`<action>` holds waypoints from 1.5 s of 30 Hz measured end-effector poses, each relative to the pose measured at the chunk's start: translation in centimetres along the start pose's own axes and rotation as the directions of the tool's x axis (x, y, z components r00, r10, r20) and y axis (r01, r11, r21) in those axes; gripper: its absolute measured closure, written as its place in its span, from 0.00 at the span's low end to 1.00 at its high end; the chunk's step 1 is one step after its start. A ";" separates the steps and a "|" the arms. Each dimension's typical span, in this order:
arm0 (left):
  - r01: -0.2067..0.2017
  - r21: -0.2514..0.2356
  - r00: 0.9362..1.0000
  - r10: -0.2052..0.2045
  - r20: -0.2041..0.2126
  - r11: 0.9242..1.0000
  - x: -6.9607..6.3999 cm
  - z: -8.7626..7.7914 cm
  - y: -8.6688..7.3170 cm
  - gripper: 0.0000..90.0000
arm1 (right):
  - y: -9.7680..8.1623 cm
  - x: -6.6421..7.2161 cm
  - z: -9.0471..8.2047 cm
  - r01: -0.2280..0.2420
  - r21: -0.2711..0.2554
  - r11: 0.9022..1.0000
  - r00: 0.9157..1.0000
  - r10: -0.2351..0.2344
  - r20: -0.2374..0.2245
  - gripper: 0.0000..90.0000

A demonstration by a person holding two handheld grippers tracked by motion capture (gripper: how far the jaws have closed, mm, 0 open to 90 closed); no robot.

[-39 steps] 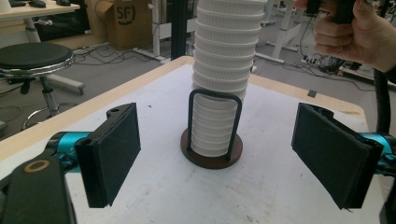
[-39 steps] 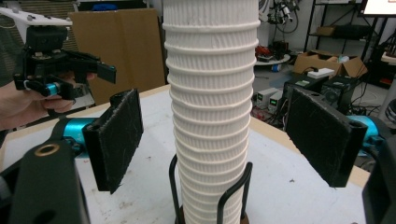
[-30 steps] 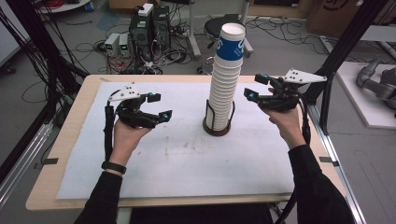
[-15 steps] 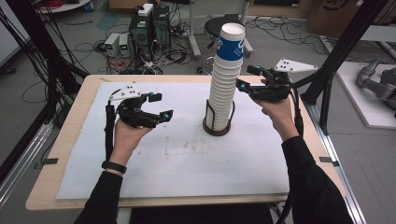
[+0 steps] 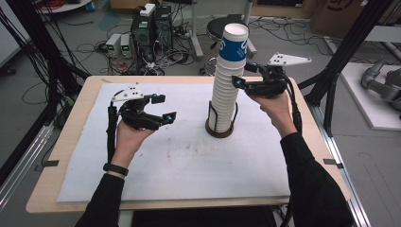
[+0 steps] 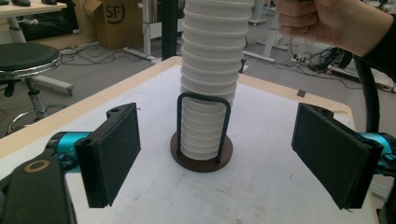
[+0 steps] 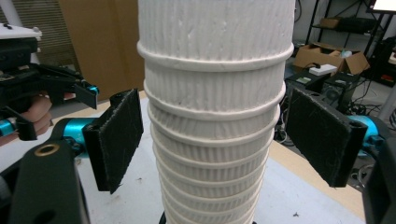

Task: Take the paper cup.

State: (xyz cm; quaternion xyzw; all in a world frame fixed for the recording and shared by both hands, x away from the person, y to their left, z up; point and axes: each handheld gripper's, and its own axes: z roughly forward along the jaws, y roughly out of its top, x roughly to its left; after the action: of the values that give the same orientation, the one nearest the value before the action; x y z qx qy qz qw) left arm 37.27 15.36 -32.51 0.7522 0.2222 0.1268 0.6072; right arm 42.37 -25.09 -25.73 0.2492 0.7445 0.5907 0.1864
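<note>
High view: tall cup stack [image 5: 228, 85] in holder [image 5: 221, 124], mid table [image 5: 85, 142]. Right claw [image 5: 242, 75] open, flanking upper cups w/o contact; left claw [image 5: 161, 107] open, empty. Light, crushable; grip gently just below 1 rim.

**Ribbed paper, matt pads, pale wood**

The stack of cups [image 7: 215, 116] is showing ribbed white paper with smooth rolled rims; the top cup [image 5: 234, 45] is wearing a glossy blue print. The holder [image 6: 201, 156] is looking like dark wood with thin black wire. The fingers [image 6: 114, 151] are carrying matt, rough black padding. The table [image 5: 71, 189] is showing pale wood edges under a scuffed white sheet [image 5: 179, 165].
</note>
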 end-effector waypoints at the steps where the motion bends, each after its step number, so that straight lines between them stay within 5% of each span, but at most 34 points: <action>1: 0.002 -0.002 1.000 -0.002 0.002 1.000 0.0 0.0 0.0 0.17 | 0.0 -0.1 0.1 -0.002 0.002 1.000 1.000 0.002 -0.005 0.22; 27: 0.000 -0.016 1.000 0.000 0.029 1.000 -0.4 0.4 0.8 0.17 | 0.3 -0.5 1.9 -0.015 0.008 1.000 0.999 0.015 -0.031 0.15; 33: 0.010 -0.060 0.999 -0.007 0.047 0.998 -0.5 0.6 2.3 0.17 | 0.3 -0.4 2.0 -0.011 0.007 1.000 1.000 0.011 -0.029 0.16; 45: -0.014 -0.067 0.998 0.018 0.054 0.998 -0.4 2.5 7.2 0.17 | 0.3 -0.4 1.9 -0.011 0.008 1.000 1.000 0.011 -0.027 0.16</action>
State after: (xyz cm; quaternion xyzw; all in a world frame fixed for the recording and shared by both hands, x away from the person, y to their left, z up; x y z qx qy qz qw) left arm 39.37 11.84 -26.12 0.7365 0.1951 0.1185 0.6368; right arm 43.85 -23.76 -25.92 0.2460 0.7480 0.5919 0.1722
